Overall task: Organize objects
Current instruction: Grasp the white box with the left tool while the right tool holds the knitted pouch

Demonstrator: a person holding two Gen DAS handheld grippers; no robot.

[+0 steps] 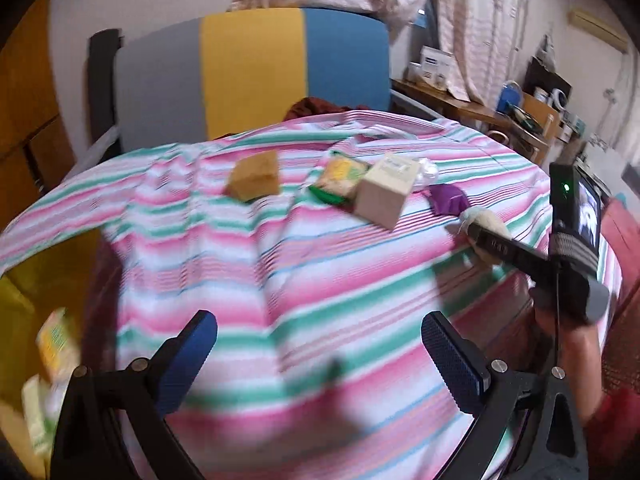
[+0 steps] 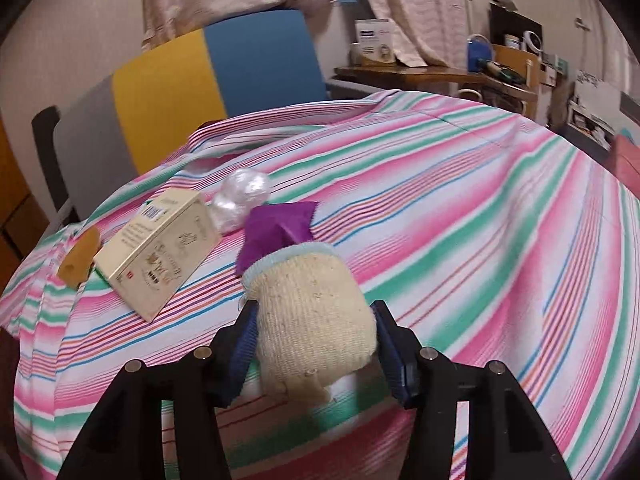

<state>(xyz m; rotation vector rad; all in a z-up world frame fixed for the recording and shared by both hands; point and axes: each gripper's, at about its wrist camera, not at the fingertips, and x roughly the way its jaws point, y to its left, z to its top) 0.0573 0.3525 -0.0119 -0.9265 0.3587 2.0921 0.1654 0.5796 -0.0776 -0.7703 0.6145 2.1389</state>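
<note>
The right tool (image 2: 316,344) has its blue pads pressed on either side of a cream knitted roll (image 2: 314,320), which lies on the striped cloth (image 2: 480,240); the near end of the roll hides the cloth between the fingers, and what it is exactly I cannot make out. Just behind the roll, touching its far rim, lies a purple scrap (image 2: 280,228), partly hidden by it. Behind the scrap sits a crumpled clear wrap (image 2: 240,196), its shape hard to read. Left of the roll a cream box (image 2: 160,248) lies tilted, and beyond the box a tan block (image 2: 78,258) shows only as a sliver at the cloth's edge.

The left tool (image 1: 320,356) stands wide apart over bare striped cloth with nothing between its blue pads (image 1: 452,360). This view is blurred. Left of the cream box there, a green and yellow packet (image 1: 340,178) is half covered by it, and the tan block sits further left, apart from it. Below the cloth's left edge some yellowish packs (image 1: 56,344) are smeared beyond telling. A hand (image 1: 568,328) holding the right tool is cut off at the frame's right side
</note>
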